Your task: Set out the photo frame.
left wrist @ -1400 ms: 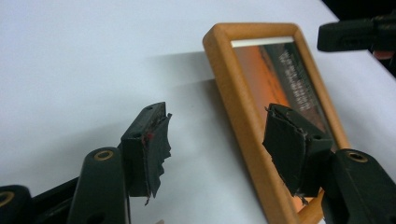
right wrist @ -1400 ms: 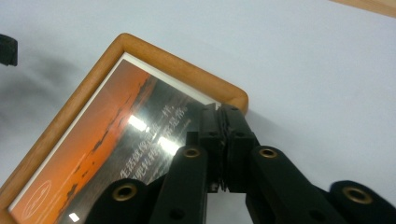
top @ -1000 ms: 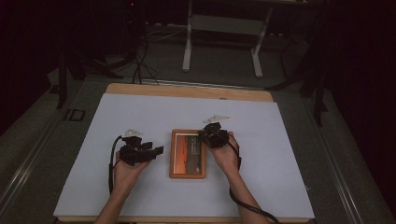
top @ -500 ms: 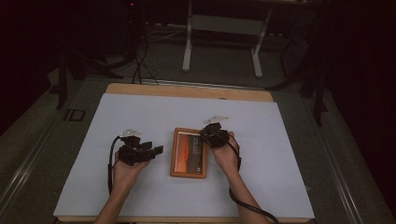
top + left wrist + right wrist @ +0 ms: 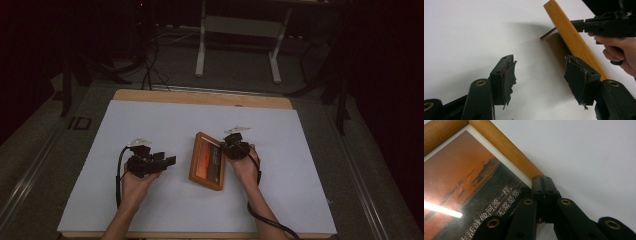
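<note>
A wooden picture frame with an orange sunset print lies on the white table sheet, between my two hands. My right gripper is shut on the frame's right-hand wooden edge, its jaws pinched together over the wood. In the left gripper view the frame stands tilted, its gripped side raised and a thin back peg reaching down toward the sheet. My left gripper sits just left of the frame, open, with nothing between its pads.
The white sheet covers most of a wooden tabletop whose far edge shows. Beyond the table stand a white metal stand and cables on a dark floor. Bare sheet lies to the left, right and back.
The frame now looks narrower and sits slightly further right, its gripped edge lifted a little by my right gripper. My left gripper has stayed put.
</note>
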`<move>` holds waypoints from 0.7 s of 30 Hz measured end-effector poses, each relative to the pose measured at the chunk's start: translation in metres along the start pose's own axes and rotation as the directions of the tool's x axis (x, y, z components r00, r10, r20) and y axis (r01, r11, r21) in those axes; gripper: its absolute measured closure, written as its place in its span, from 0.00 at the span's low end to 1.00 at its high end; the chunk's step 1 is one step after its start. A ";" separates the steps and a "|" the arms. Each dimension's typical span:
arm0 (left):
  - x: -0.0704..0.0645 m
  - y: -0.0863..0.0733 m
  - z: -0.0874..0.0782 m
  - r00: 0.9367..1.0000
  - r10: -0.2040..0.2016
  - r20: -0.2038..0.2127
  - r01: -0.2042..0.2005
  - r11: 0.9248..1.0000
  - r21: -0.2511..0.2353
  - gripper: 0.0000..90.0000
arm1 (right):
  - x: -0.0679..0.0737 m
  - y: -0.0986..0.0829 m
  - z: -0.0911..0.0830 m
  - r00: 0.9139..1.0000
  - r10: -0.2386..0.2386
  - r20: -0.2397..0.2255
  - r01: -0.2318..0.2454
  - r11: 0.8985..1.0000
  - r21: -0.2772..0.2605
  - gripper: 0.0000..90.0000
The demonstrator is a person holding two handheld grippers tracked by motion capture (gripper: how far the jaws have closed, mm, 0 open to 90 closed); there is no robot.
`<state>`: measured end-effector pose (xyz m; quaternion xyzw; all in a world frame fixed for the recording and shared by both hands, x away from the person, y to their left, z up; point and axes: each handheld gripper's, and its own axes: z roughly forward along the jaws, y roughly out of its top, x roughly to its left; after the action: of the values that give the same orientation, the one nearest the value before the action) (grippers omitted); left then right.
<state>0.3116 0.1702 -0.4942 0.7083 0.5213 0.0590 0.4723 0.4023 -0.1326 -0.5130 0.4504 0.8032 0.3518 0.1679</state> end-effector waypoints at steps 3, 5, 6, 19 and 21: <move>-0.002 0.000 -0.001 1.000 0.004 0.010 -0.004 1.000 -0.003 0.46 | 0.000 0.000 0.000 1.000 -0.004 0.002 0.004 1.000 0.006 1.00; -0.004 0.001 -0.001 1.000 0.008 0.012 -0.008 1.000 -0.004 0.45 | 0.000 0.000 0.000 1.000 -0.002 -0.002 0.002 1.000 0.007 1.00; -0.006 0.001 -0.001 1.000 0.008 0.017 -0.008 1.000 -0.006 0.45 | 0.000 0.000 0.000 1.000 -0.004 -0.003 0.004 1.000 0.008 1.00; -0.023 0.001 0.000 0.996 0.028 0.080 -0.029 1.000 0.008 0.44 | -0.001 0.000 0.000 1.000 0.000 -0.008 0.000 1.000 0.006 1.00; -0.026 0.001 0.001 0.996 0.031 0.089 -0.032 0.999 0.008 0.44 | 0.000 0.000 0.000 1.000 -0.001 -0.006 0.001 1.000 0.006 1.00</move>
<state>0.3008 0.1492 -0.4834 0.7205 0.4889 0.0323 0.4908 0.4024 -0.1331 -0.5133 0.4496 0.8049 0.3507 0.1644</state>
